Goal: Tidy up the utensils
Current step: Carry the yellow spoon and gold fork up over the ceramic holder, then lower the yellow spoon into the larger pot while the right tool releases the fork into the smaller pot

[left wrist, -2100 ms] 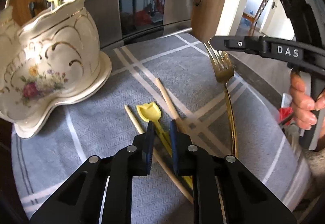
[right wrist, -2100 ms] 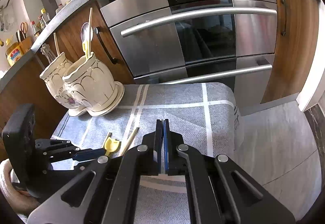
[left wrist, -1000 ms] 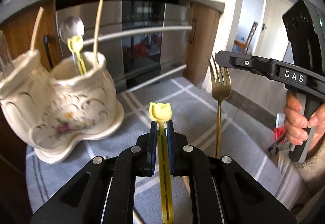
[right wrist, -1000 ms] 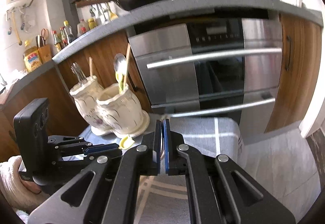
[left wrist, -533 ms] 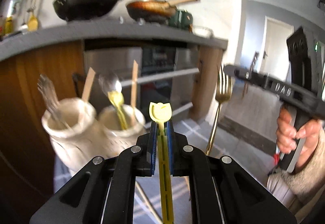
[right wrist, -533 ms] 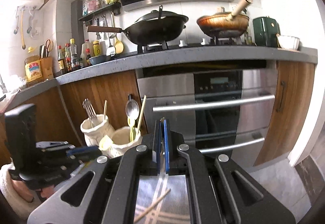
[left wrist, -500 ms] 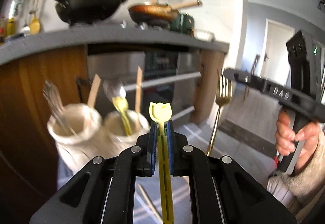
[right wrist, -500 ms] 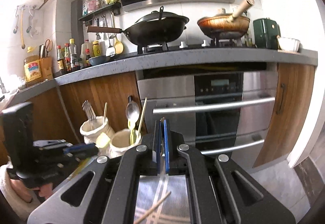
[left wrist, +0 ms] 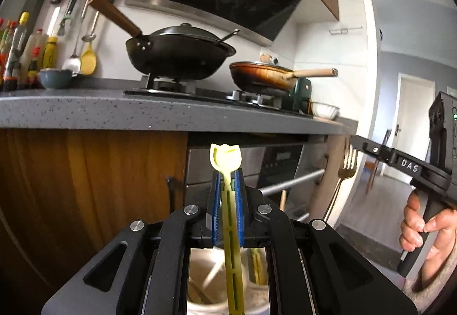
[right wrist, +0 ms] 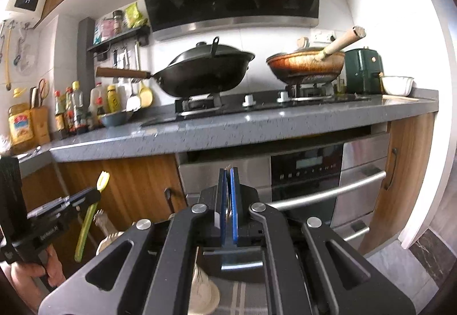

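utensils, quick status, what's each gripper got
Left gripper shut on yellow fork, raised. Right gripper shut on gold fork, also raised. Ceramic holder below left gripper; nothing blocking.

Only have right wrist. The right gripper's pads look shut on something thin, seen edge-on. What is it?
Observer: In the left wrist view the right gripper holds a gold fork, tines up, handle hanging below the pads.
Operator: The yellow utensil in the left gripper shows side-on here. What shape is the head?
Observer: The yellow utensil has a tulip-shaped head that stands just above the tips of the left gripper, which is shut on its slotted handle.
Operator: What is under the left gripper?
Observer: The open mouth of a cream holder shows between the gripper's arms, with a wooden stick leaning inside.
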Demonstrator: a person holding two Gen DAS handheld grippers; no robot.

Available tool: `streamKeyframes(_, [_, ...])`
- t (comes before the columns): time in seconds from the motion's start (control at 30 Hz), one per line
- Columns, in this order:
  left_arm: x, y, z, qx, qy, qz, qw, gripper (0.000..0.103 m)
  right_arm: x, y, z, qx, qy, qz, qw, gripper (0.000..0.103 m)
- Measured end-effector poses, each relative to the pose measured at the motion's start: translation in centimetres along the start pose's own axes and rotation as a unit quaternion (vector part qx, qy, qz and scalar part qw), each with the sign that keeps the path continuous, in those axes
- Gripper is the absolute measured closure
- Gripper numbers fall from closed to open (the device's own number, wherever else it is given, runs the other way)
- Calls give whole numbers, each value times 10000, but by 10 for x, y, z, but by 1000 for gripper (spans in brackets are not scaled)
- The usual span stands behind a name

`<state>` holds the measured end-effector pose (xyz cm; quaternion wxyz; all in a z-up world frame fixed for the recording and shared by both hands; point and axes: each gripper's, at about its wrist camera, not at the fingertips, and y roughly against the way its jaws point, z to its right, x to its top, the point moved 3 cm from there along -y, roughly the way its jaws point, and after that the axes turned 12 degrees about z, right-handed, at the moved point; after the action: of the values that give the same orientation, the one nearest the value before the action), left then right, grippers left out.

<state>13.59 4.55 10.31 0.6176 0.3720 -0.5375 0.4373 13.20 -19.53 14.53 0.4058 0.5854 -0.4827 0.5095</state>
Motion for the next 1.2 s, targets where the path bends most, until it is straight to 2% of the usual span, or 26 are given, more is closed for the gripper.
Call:
streamKeyframes(0.27, [-25,-19,5,56,-373,227,9990,93,-9,-7,0,-254,106,417,9988,100])
streamKeyframes(0.37, [-35,-20,12,133,-691,386,9968,93,-18,-9,-2,-234,201,415,9987,100])
streamKeyframes(0.53, [-48,-21,16,188,-968,435,9942,93,-32,-9,-4,-163,274,393,9987,100])
streamKeyframes(0.87, [-59,-8,8,124,-979,88,9951,93,-58,-8,-21,212,638,201,9975,100])
streamKeyframes(1.0, [-59,1,2,28,-791,-111,9968,93,-64,-7,-28,353,785,161,9962,100])
streamKeyframes(1.2, [-68,11,-3,-11,-793,-406,9960,93,-68,-9,-33,454,791,63,9958,100])
